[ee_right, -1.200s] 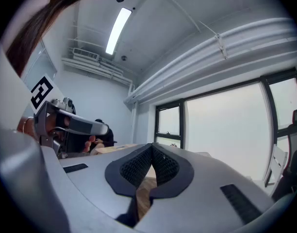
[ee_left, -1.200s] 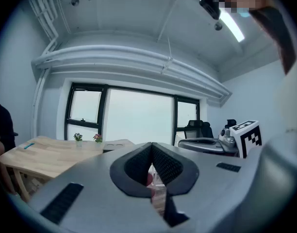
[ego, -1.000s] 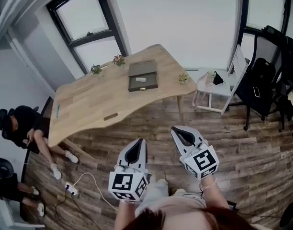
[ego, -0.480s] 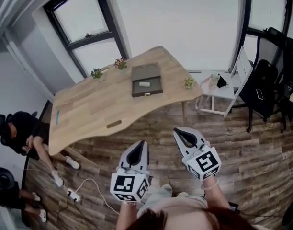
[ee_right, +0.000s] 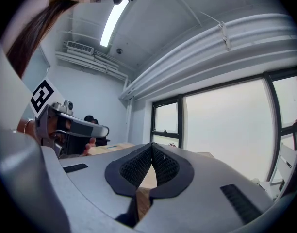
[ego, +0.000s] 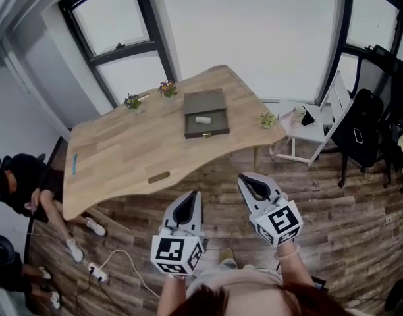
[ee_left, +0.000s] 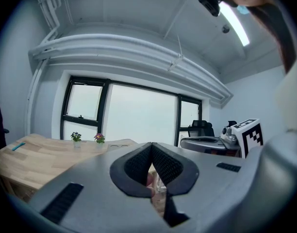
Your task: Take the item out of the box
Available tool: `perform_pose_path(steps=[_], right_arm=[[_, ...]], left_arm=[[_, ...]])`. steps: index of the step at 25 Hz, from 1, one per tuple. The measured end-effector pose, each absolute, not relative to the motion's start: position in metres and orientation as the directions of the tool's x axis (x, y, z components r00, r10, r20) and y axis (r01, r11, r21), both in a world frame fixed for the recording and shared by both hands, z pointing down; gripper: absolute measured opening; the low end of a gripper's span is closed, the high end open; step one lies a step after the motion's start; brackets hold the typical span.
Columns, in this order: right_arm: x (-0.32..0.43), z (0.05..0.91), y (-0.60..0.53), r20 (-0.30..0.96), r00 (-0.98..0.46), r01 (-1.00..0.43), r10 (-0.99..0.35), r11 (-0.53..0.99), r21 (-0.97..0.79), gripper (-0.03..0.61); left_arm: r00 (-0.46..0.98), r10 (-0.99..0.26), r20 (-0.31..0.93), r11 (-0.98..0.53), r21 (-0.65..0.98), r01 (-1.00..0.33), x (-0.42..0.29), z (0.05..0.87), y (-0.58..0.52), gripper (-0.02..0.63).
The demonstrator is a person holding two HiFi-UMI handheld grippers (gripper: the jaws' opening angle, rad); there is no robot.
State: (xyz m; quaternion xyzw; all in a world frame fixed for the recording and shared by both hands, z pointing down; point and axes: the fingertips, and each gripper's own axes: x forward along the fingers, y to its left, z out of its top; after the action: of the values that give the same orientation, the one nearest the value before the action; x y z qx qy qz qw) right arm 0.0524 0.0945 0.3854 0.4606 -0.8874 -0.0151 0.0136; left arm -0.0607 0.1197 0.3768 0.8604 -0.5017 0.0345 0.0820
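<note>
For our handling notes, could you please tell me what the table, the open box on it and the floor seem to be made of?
Table: light wood, matte, visible grain.
Box: olive-grey, matte, perhaps covered board; too far to tell.
Floor: wood-look planks, mixed browns, possibly laminate.

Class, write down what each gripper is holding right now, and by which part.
Nothing: the grey left gripper and grey right gripper are both shut and empty.
</note>
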Motion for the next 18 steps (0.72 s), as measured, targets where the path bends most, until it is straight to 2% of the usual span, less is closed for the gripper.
perform_pose_path(steps=[18], right_arm=[[0.017,0.393,0.034,0.051,-0.53,-0.847,-0.846,0.531,0.01,0.0]], left_arm=[[0.535,-0.832,0.148,-0.517,0.144,-0.844,-0.096,0.388,0.06,0.0]])
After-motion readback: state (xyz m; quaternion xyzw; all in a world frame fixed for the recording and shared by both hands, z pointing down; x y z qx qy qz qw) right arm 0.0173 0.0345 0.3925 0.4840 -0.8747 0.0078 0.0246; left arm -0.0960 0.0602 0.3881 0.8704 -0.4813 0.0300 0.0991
